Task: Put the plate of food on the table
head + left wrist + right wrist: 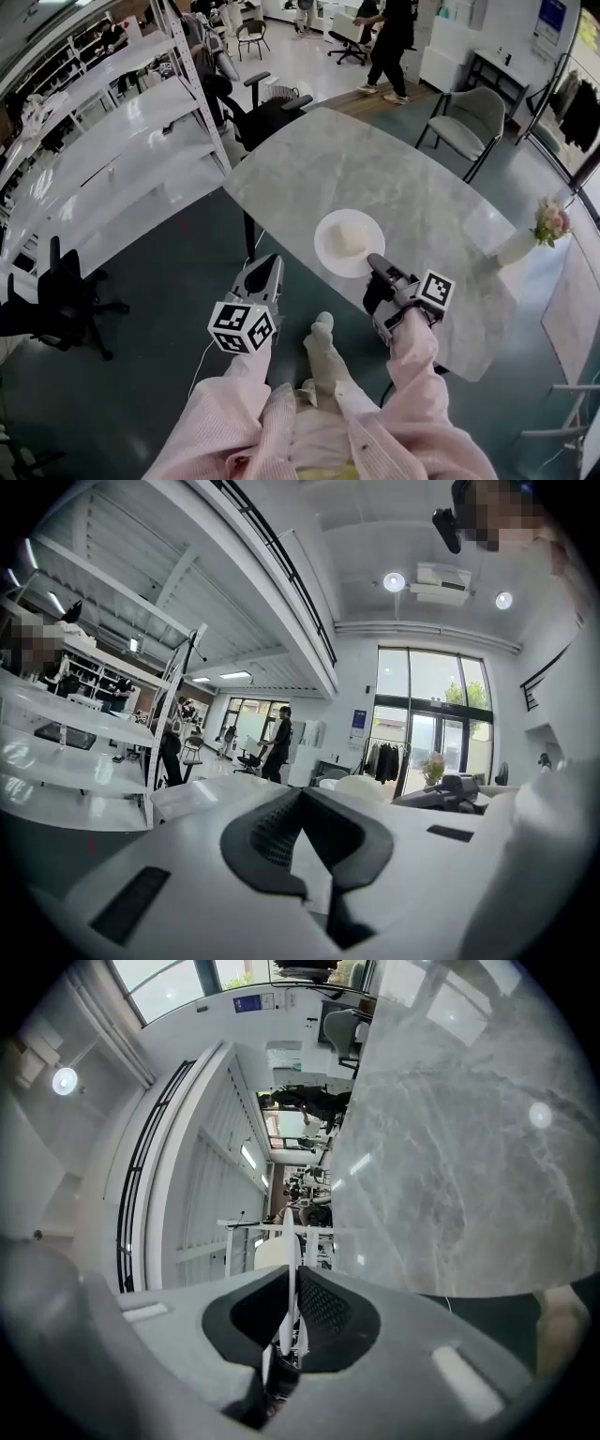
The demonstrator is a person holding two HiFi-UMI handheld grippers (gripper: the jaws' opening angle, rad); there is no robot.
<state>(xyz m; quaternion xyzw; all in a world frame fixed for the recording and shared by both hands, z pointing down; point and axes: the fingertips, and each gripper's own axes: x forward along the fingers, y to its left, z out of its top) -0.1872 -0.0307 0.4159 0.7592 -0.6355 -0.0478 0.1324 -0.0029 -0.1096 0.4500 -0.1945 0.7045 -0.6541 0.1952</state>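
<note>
Gripping plate (328, 255) rim: right tool (373, 263) | contents: pale food block (349, 237) | at table (375, 169) edge

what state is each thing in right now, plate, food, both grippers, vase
plate: level over the table near its edge, rim gripped; can't tell if it rests there yet
food: pale piece lying on the plate
right gripper: shut on the plate's rim
left gripper: shut, empty, off the table
vase: upright on the table, holding flowers

Head cam: steeply down on desk (375, 169). L tongs (302, 794) cam: level, across room. R tongs (292, 1279) cam: rolled sideways, shares desk, plate (326, 255).
</note>
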